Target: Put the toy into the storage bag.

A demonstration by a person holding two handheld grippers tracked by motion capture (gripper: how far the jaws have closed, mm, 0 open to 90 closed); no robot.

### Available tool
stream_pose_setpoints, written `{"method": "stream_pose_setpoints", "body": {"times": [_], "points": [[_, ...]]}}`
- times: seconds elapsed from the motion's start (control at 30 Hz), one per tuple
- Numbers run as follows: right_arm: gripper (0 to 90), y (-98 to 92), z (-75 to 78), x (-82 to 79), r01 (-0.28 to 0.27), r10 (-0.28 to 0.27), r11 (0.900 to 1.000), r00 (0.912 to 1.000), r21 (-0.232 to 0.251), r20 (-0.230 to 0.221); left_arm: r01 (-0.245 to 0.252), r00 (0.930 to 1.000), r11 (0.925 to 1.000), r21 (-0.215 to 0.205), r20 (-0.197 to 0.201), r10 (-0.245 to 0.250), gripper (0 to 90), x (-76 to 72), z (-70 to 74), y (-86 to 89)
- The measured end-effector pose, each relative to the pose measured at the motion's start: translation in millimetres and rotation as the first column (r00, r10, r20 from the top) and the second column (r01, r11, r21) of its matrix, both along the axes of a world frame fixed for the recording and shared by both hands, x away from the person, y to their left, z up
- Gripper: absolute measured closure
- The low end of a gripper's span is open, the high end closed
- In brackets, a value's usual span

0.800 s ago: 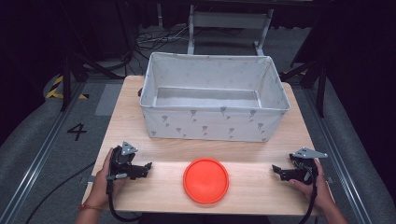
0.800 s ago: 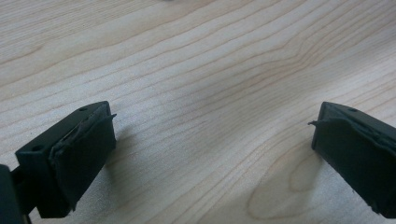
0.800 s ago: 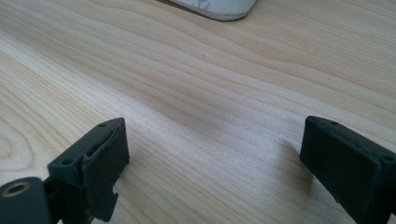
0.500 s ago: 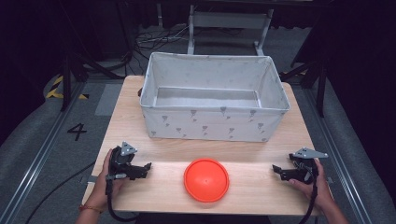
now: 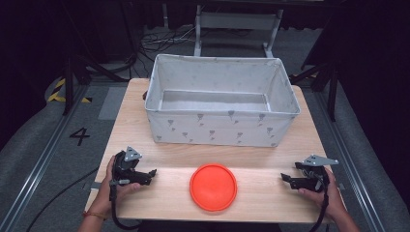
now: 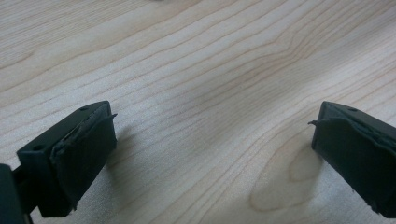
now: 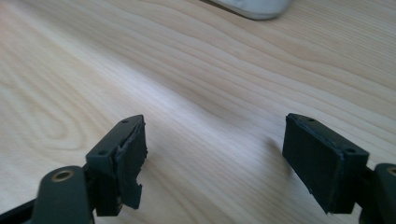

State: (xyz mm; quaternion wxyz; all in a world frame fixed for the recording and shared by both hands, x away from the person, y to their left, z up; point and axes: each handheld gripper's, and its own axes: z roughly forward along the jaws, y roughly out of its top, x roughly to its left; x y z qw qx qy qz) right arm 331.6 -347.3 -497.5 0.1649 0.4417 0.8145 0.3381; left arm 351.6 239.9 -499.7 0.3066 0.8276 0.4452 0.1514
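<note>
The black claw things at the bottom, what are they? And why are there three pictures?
They are grippers, tools with two jaws that pinch like tongs. A person holds one in each hand: the left gripper and the right gripper. The big picture comes from a camera above the wooden table, looking down. The other two come from little cameras riding on the grippers, so you look along their black jaws at the wood. In both close pictures the jaws stand wide apart with nothing between them, so nothing is held. On the table lies a round orange disc between the hands, maybe a lid or plate. Behind it stands a grey fabric box with small prints; what shows of its inside looks empty.
</note>
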Motion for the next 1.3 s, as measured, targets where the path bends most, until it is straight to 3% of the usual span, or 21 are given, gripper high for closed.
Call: {"method": "stream_pose_setpoints", "body": {"times": [0.23, 0.43, 0.5, 0.53, 0.6, 0.63, 0.67, 0.7, 0.73, 0.87, 0.93, 0.97, 1.0, 1.03, 1.17, 1.23, 1.3], "points": [[23.6, 24.1, 11.7, -4.8, -0.095, 0.094, 0.995, 0.9954, 0.018, 0.015, 0.007, 1.0, 1.0, -0.001, -0.007, -0.007, 0.3, 0.0, 0.6, 0.6], [22.7, 62.9, 25.0, -6.9, -0.229, 0.228, 0.972, 0.9732, 0.046, 0.033, -0.014, 0.9999, 0.9999, -0.003, 0.004, 0.014, 0.4, -1.4, -0.3, -0.6], [22.6, 68.2, 26.5, -7.2, -0.246, 0.244, 0.968, 0.9691, 0.048, 0.036, -0.014, 0.9999, 0.9999, -0.003, 0.004, 0.014, 0.4, -1.4, -0.3, -0.6], [22.7, 84.7, 30.4, -6.5, -0.291, 0.29, 0.955, 0.9562, 0.048, 0.043, -0.013, 0.9999, 0.9999, -0.003, 0.004, 0.013, 0.4, -1.4, -0.3, -0.6], [24.0, 98.4, 31.9, -4.6, -0.332, 0.33, 0.941, 0.9431, 0.059, 0.042, -0.013, 0.9999, 0.9999, 0.0, 0.005, 0.013, 0.4, -1.4, -0.2, -0.5], [24.4, 108.4, 32.4, -3.3, -0.362, 0.36, 0.93, 0.9323, 0.063, 0.036, -0.013, 0.9999, 0.9999, -0.001, 0.003, 0.013, 0.4, -1.6, -0.2, -0.5], [24.4, 108.4, 32.4, -3.3, -0.362, 0.36, 0.93, 0.9323, 0.063, 0.036, -0.013, 0.9999, 0.9999, -0.001, 0.003, 0.013, 0.4, -1.6, -0.2, -0.5], [24.5, 116.5, 32.1, -1.9, -0.385, 0.384, 0.921, 0.9228, 0.059, 0.032, -0.014, 0.9999, 0.9999, -0.001, 0.003, 0.014, 0.4, -1.6, -0.2, -0.5], [24.4, 132.2, 29.9, 1.4, -0.42, 0.419, 0.906, 0.9076, 0.047, 0.027, -0.014, 0.9999, 0.9999, -0.001, 0.003, 0.014, 0.4, -1.6, -0.2, -0.5], [24.4, 157.6, 22.7, 8.6, -0.472, 0.472, 0.881, 0.8817, 0.027, 0.001, -0.016, 0.9999, 0.9999, -0.001, 0.005, 0.016, 0.5, -1.7, -0.2, -0.6], [24.3, 162.2, 20.5, 10.2, -0.48, 0.48, 0.877, 0.8774, 0.029, -0.003, -0.016, 0.9999, 0.9999, -0.001, 0.005, 0.016, 0.5, -1.8, -0.2, -0.6], [23.2, 170.0, 16.1, 13.5, -0.493, 0.494, 0.869, 0.8691, 0.042, -0.019, -0.017, 0.9998, 0.9999, -0.001, 0.006, 0.017, 0.5, -1.8, -0.3, -0.6], [23.2, 170.0, 16.1, 13.5, -0.493, 0.494, 0.869, 0.8691, 0.042, -0.019, -0.017, 0.9998, 0.9999, -0.001, 0.006, 0.017, 0.5, -1.8, -0.3, -0.6], [22.3, 176.8, 11.9, 15.9, -0.502, 0.503, 0.864, 0.8637, 0.043, -0.034, -0.017, 0.9998, 0.9999, -0.001, 0.006, 0.017, 0.5, -1.8, -0.3, -0.6], [21.7, 184.7, 8.2, 18.3, -0.491, 0.492, 0.87, 0.8697, 0.047, -0.034, -0.016, 0.9998, 0.9999, -0.001, 0.006, 0.016, 0.5, -1.8, -0.3, -0.6], [20.5, 190.4, 7.3, 18.9, -0.502, 0.504, 0.863, 0.8631, 0.053, -0.031, -0.016, 0.9999, 0.9999, -0.001, 0.006, 0.016, 0.5, -1.7, -0.3, -0.5], [20.3, 192.3, 6.5, 19.2, -0.502, 0.503, 0.864, 0.8639, 0.047, -0.027, -0.015, 0.9999, 0.9999, -0.001, 0.005, 0.015, 0.5, -1.7, -0.3, -0.5]]}}
